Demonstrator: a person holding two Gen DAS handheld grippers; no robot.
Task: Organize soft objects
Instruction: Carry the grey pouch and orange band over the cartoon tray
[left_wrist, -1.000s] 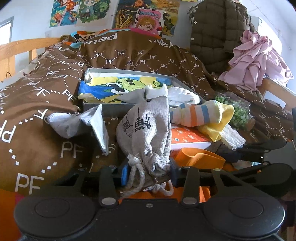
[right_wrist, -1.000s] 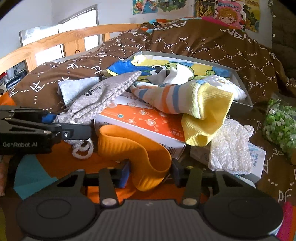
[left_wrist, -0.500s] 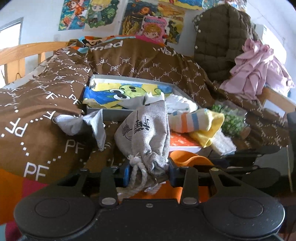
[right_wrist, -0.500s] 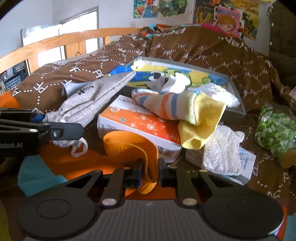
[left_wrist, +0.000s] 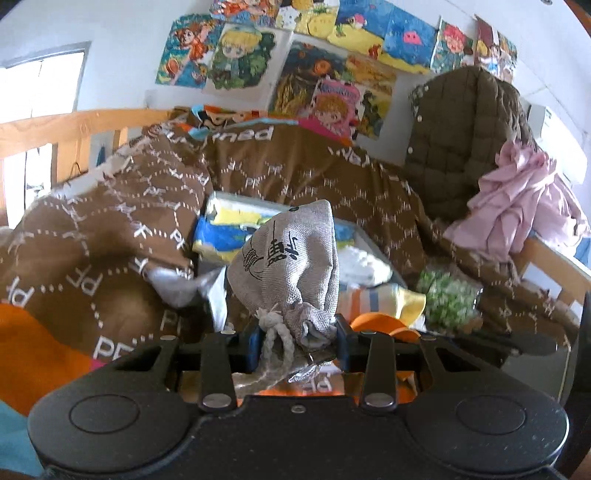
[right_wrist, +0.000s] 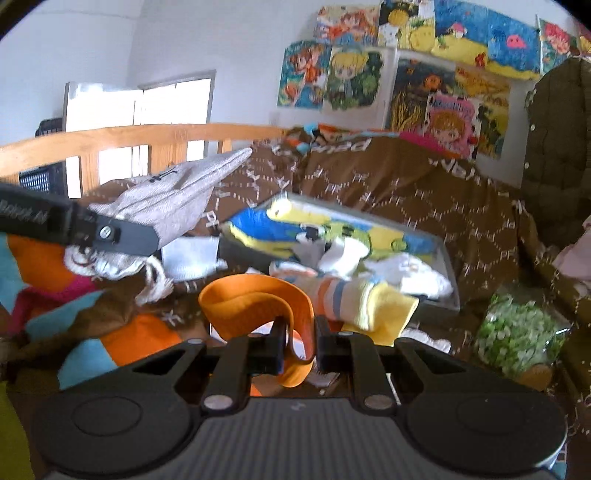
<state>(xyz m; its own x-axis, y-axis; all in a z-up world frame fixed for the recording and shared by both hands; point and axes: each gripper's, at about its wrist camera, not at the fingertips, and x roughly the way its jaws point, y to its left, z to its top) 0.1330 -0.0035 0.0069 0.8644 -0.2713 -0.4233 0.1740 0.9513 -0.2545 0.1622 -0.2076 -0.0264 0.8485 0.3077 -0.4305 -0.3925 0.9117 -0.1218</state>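
Above a cluttered bed (left_wrist: 110, 236), the left tool (left_wrist: 297, 338) pinches a grey drawstring pouch (left_wrist: 291, 266) by its neck; the right tool (right_wrist: 299, 341) clamps an orange band (right_wrist: 258, 299).

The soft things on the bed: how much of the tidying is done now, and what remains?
Done: a cartoon cloth and white fabric already lie in the grey tray. In hand: the left gripper clamps the grey drawstring bag by its neck, and the right gripper pinches the orange band. Left: the striped sock hangs over the tray's edge, and a grey cloth lies outside.
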